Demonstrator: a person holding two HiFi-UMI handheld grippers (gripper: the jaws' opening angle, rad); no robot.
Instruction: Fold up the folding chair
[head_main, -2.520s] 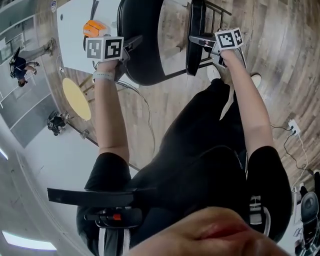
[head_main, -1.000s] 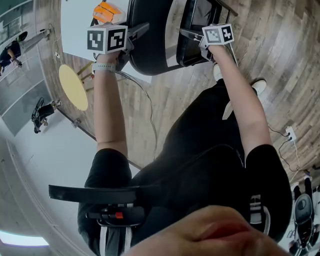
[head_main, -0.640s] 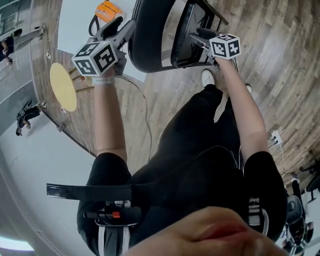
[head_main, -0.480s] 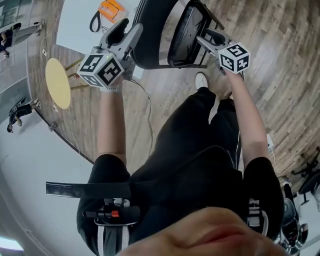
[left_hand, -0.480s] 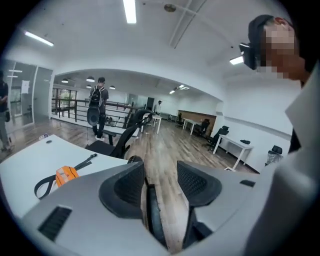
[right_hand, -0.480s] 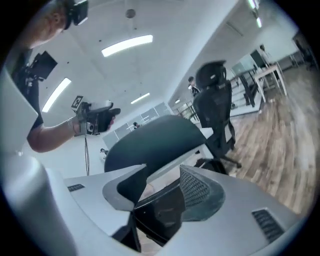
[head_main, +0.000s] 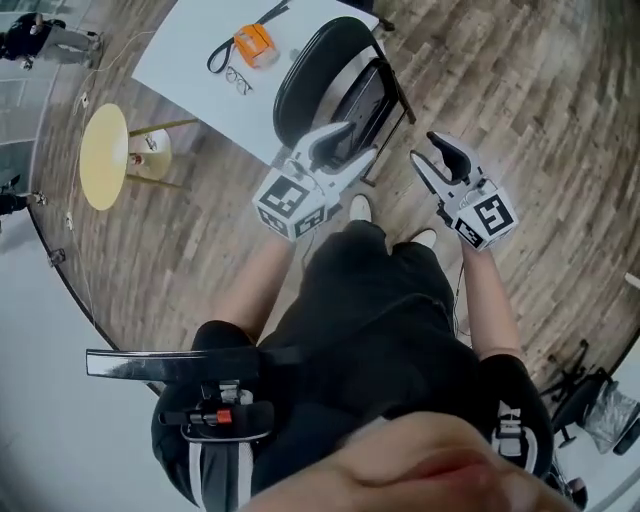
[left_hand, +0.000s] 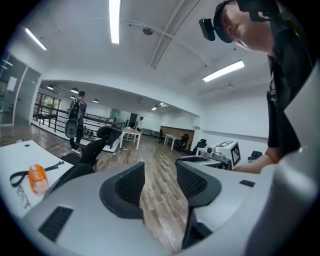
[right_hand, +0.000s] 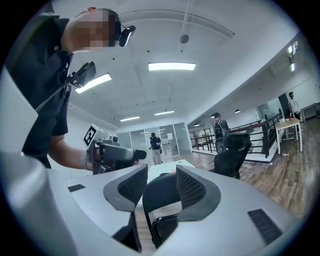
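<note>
both grippers are off the folding chair (head_main: 330, 70) now. earlier the left gripper (head_main: 345, 150) sat at the backrest and the right gripper (head_main: 432, 157) at the seat. now both are up above the person's legs, fingers apart, nothing clamped. in the right gripper view the chair shows beyond the gap, untouched. chair stands folded flat on the wood floor (head_main: 520, 80), just beside the white worktop (head_main: 190, 60). only print: black-and-white square markers on both cubes.

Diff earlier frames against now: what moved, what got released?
The left hand-held gripper and right hand-held gripper let go of the folding chair and pulled back toward the person, jaws apart, empty. Chair now stands folded. Unchanged: white table, yellow stool.
</note>
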